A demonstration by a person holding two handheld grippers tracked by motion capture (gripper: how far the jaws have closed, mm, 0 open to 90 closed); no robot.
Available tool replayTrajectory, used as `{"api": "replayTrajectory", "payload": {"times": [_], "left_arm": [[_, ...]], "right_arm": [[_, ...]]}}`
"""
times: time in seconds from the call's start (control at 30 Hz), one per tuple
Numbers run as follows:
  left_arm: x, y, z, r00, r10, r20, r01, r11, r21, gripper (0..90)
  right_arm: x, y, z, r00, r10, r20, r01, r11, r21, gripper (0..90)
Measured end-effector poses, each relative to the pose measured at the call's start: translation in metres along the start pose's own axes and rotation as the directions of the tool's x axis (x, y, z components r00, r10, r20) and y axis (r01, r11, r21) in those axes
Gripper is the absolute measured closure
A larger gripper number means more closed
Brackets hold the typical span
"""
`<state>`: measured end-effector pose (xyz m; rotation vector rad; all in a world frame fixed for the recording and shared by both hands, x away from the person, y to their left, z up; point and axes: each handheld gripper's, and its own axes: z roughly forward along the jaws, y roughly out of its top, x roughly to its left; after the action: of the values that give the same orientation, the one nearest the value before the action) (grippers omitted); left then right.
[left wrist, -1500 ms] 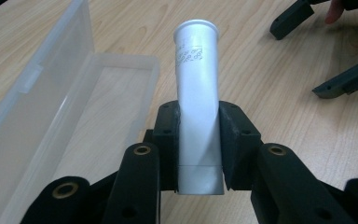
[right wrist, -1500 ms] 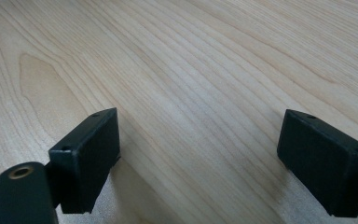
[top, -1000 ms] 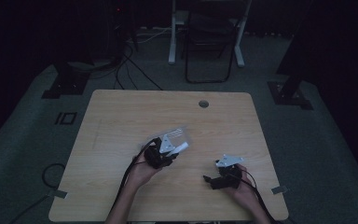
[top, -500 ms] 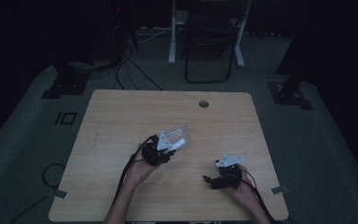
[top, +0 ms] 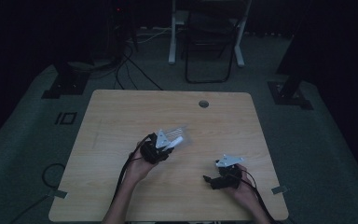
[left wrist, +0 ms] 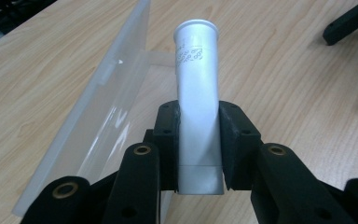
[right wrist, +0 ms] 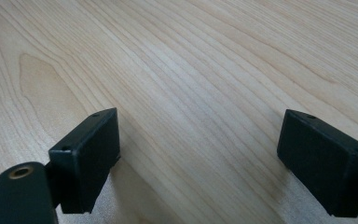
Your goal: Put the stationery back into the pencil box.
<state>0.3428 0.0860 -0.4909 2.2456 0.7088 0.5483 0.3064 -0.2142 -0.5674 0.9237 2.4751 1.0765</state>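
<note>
- The tube (left wrist: 198, 98) between the black jaws of the left gripper (left wrist: 199, 144) is matt silver-white, with a small patch of grey print near its far end, at 12 o'clock.
- The clear plastic case (left wrist: 107, 116), at 9 o'clock from the tube, is see-through with a frosted, whitish sheen.
- The worktop (right wrist: 205, 60) is pale wood with fine brown grain lines.
- The right gripper (top: 223, 175) is black, with a light grey plate on top.
- The floor (top: 28, 140) around the worktop is dark grey-green.
</note>
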Motion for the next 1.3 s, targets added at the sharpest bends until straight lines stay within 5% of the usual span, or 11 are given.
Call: {"api": "replayTrajectory", "payload": {"times": [1.3], "left_arm": [[0.013,-0.003,0.017,0.9981,-0.015,-0.059,0.016,0.9997,0.018,71.1]], "right_arm": [[0.0,0.0,0.0,1.0,0.002,0.0,-0.002,1.0,0.0,12.9]]}}
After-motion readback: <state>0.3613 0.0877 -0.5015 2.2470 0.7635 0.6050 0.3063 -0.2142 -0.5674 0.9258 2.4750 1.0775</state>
